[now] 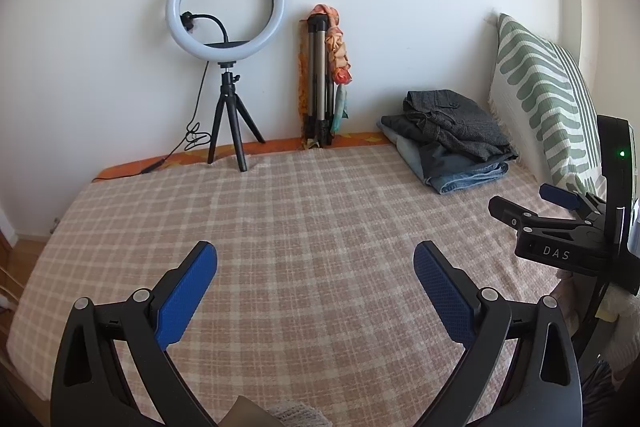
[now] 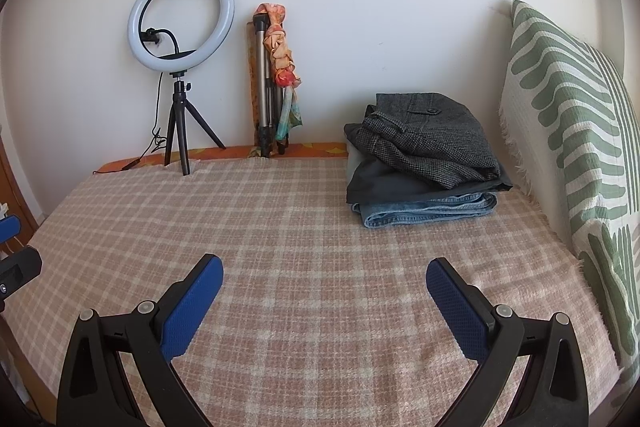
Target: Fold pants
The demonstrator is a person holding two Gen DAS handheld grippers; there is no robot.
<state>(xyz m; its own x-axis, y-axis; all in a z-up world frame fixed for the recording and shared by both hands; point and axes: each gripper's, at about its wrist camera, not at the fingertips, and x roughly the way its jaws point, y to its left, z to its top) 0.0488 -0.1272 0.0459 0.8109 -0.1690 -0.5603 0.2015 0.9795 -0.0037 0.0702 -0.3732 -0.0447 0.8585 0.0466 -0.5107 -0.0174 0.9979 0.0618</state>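
A stack of folded pants (image 2: 424, 163) lies at the far right of the bed: grey tweed pants on top, a dark pair under them, blue jeans at the bottom. It also shows in the left wrist view (image 1: 448, 143). My left gripper (image 1: 316, 267) is open and empty above the checked blanket (image 1: 300, 207). My right gripper (image 2: 324, 279) is open and empty too, well short of the stack. The right gripper also shows at the right edge of the left wrist view (image 1: 532, 203), jaws apart.
A ring light on a small tripod (image 2: 180, 67) stands at the far left edge of the bed. A folded tripod with a scarf (image 2: 272, 83) leans on the wall. A green-striped pillow (image 2: 572, 147) stands along the right side.
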